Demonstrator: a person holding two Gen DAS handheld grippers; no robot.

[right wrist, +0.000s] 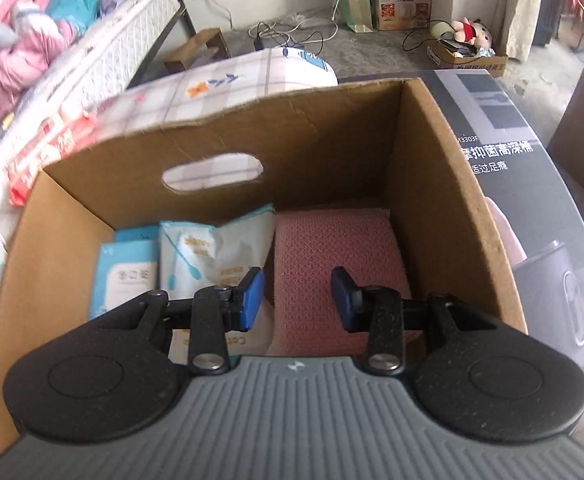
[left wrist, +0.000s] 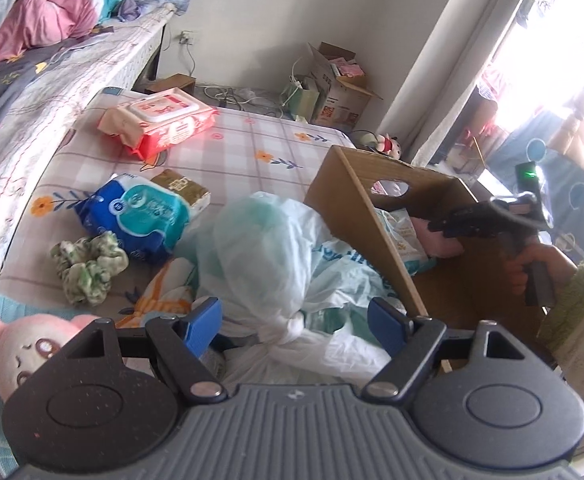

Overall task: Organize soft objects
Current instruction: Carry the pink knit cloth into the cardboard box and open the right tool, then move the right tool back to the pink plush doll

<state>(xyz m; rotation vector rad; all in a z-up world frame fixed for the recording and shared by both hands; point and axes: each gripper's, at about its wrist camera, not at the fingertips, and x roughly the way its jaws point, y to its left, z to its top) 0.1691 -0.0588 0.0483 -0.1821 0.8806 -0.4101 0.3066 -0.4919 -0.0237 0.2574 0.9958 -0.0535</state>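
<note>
My left gripper [left wrist: 293,322] is open over the checked mattress [left wrist: 252,140]. The knotted white plastic bag [left wrist: 260,248] lies between its blue pads [left wrist: 202,320], and I see no pad pressing on it. Right of the bag stands the open cardboard box [left wrist: 367,216]. My right gripper [right wrist: 297,298] is inside the box [right wrist: 331,128], partly open, just above a pink knitted cloth [right wrist: 331,248] and holding nothing. Packs of wipes [right wrist: 196,256] lie left of the cloth. In the left wrist view a hand holds the right gripper [left wrist: 443,226] over the box.
Still out on the mattress are a blue tissue pack [left wrist: 140,216], a brown pack [left wrist: 180,188], a red wipes pack [left wrist: 160,120], a green crumpled cloth [left wrist: 88,268] and a pink plush [left wrist: 24,348]. A higher bed [left wrist: 44,20] runs along the left. Boxes [left wrist: 339,88] and cables sit by the wall.
</note>
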